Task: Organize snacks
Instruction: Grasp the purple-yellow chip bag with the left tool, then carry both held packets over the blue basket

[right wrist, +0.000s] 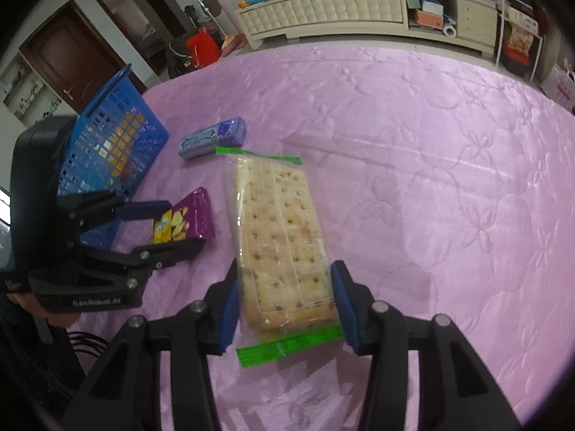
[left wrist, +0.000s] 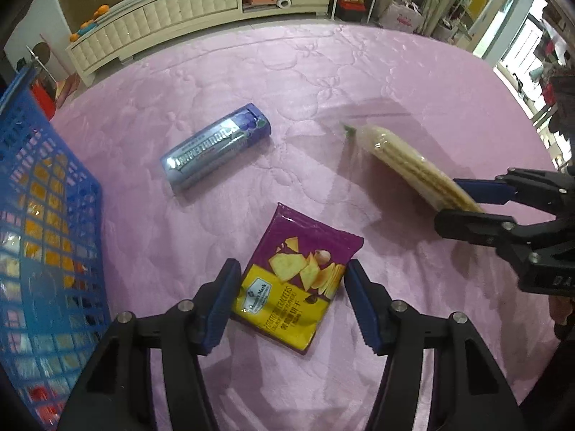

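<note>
Jaws of right gripper (right wrist: 284, 309) clamp cracker pack (right wrist: 280, 237); left gripper (left wrist: 291, 305) gapes around Member's Mark pouch (left wrist: 302, 283).

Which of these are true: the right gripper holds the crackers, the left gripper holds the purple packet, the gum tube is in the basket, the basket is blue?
1. The right gripper holds the cracker pack. True.
2. The left gripper grips the purple packet. False: its fingers are open on either side of it.
3. The gum tube is inside the basket. False: it lies on the pink cover.
4. The basket is blue. True.
</note>
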{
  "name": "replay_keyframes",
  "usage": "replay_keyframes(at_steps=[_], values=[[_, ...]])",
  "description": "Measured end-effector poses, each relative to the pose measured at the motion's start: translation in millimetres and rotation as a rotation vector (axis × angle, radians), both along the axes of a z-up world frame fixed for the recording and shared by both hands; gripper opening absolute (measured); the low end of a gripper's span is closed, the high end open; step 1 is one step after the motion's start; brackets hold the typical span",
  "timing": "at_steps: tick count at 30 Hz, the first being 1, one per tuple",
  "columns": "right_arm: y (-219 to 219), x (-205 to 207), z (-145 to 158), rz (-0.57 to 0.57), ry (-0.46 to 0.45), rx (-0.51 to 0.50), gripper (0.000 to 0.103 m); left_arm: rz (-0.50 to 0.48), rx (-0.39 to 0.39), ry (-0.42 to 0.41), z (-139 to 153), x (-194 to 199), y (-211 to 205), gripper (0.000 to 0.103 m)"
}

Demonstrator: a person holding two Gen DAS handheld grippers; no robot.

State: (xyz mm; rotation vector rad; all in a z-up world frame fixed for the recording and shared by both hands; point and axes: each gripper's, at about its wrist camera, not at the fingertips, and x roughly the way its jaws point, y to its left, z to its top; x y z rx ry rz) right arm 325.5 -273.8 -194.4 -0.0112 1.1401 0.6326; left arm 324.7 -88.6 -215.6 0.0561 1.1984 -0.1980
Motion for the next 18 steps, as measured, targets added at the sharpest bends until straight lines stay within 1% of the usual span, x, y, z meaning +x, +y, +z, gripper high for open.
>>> replay_keyframes(at_steps=[3,7,12,18], values=[[2.1,-7.5,4.8,0.003,0.004,-0.011,0.051,-0.012,-0.002,-0.025,10.0,-8.4,-0.7,0.057],[0.2,-20.8,21.4,-0.017,-0.01,-0.006,0.051,-0.033,0.008,-0.068,28.5,-24.8,-5.9,0.057],[2.7,-44.7,57.4,-0.021,-0.07,-0.018,0.051,-0.027,-0.008,-0.114,53.6,-44.9,-7.6,0.057],[9.4,-72.0,101.1,-0.023,-0.145,-0.025,0.051,-0.005,-0.035,-0.194,93.5,-69.0,7.2,0.057]])
